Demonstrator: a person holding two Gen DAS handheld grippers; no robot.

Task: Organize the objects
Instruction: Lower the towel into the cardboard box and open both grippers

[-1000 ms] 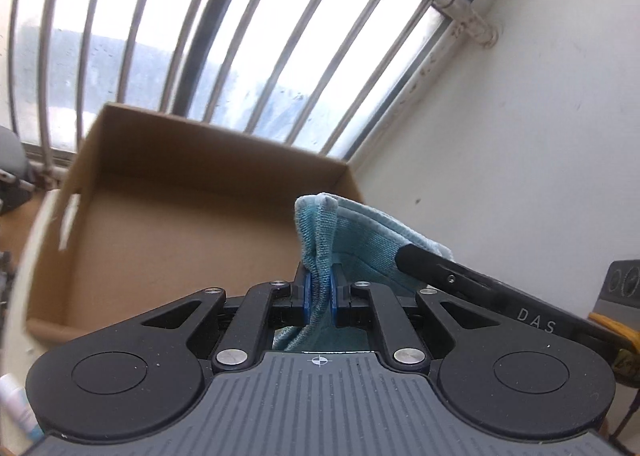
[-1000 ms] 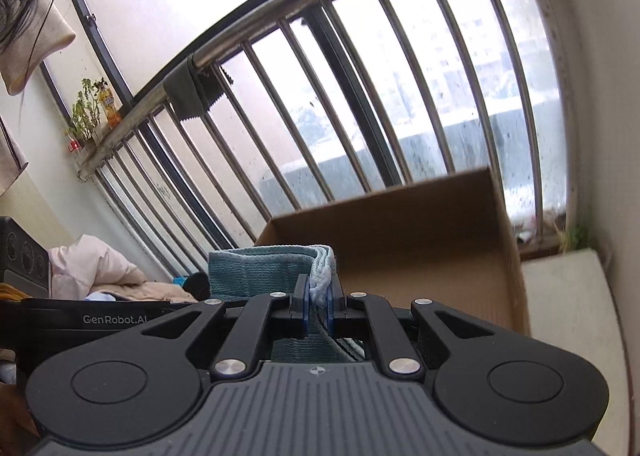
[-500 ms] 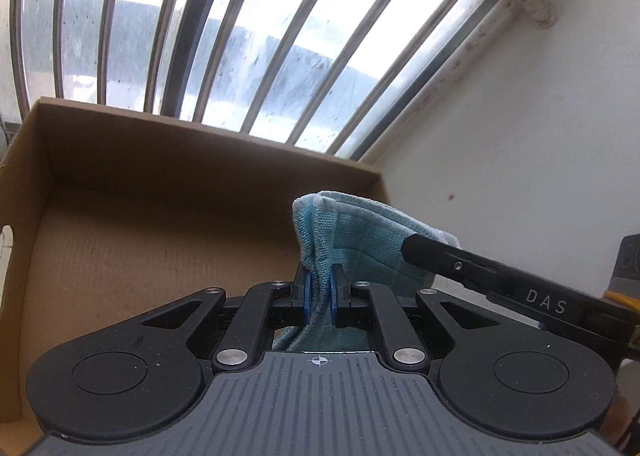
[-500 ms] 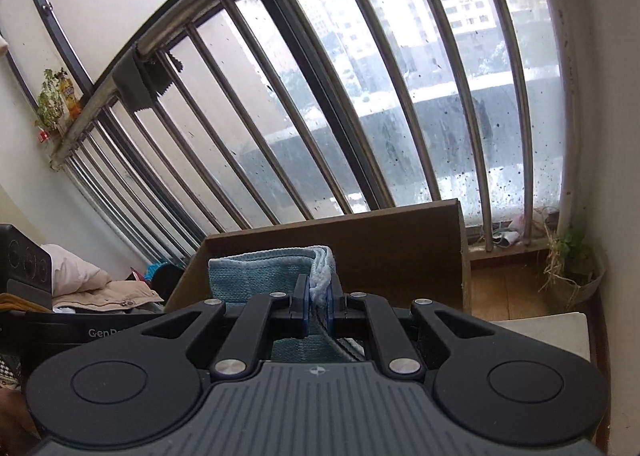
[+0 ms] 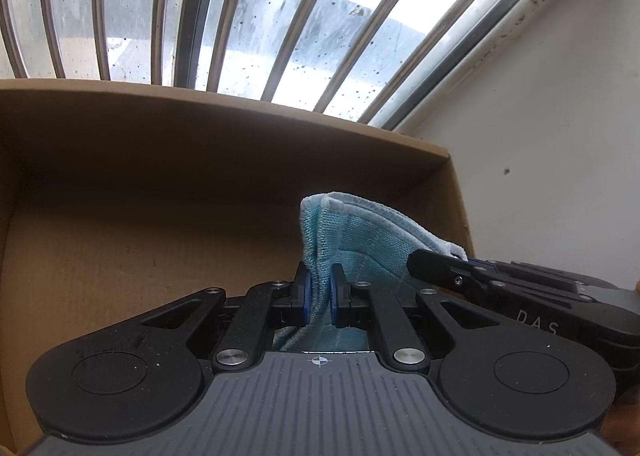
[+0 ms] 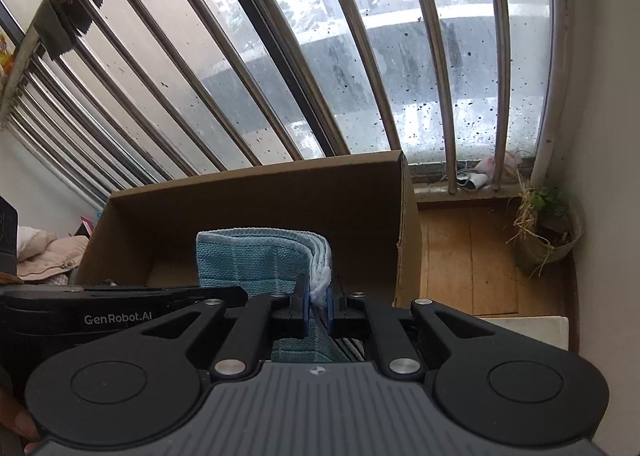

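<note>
Both jaws pinching folded teal towel [image 5: 352, 232], ribbed weave

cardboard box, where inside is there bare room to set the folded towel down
The cardboard box floor is bare left of the towel, up to the back wall. The box's right side is crowded by the towel, left gripper and right gripper.
</note>
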